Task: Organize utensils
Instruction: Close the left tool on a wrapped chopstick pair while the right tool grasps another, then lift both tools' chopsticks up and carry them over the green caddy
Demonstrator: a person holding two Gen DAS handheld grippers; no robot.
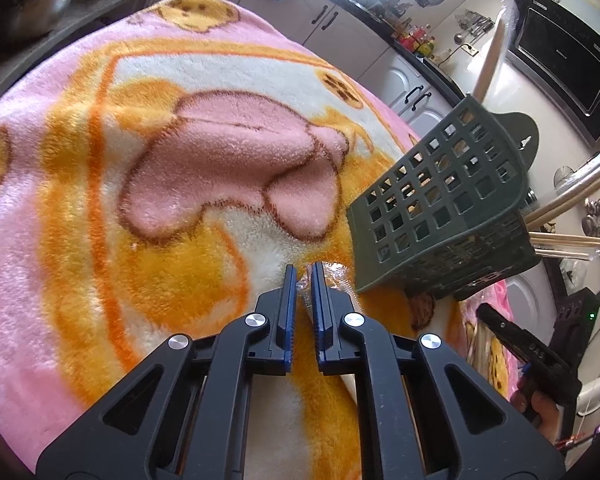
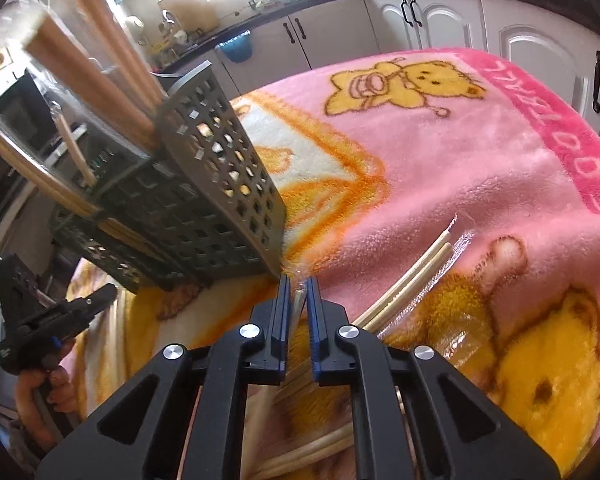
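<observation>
Pick-up step: both tools pinching wrapped utensils off the blanketed worktop.
Left tool [image 1: 301,276] and right tool [image 2: 297,285] each pinch a plastic-wrapped chopstick pack [image 2: 299,300]; next, lift toward the green basket [image 2: 204,184] at 10 o'clock.

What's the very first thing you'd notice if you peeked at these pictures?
The big fluffy pink and orange teddy-bear blanket fills almost everything. On it stands a dark green holed basket with wooden sticks poking out of its top. Up close, the left gripper and right gripper each pinch something in clear wrap.
</observation>
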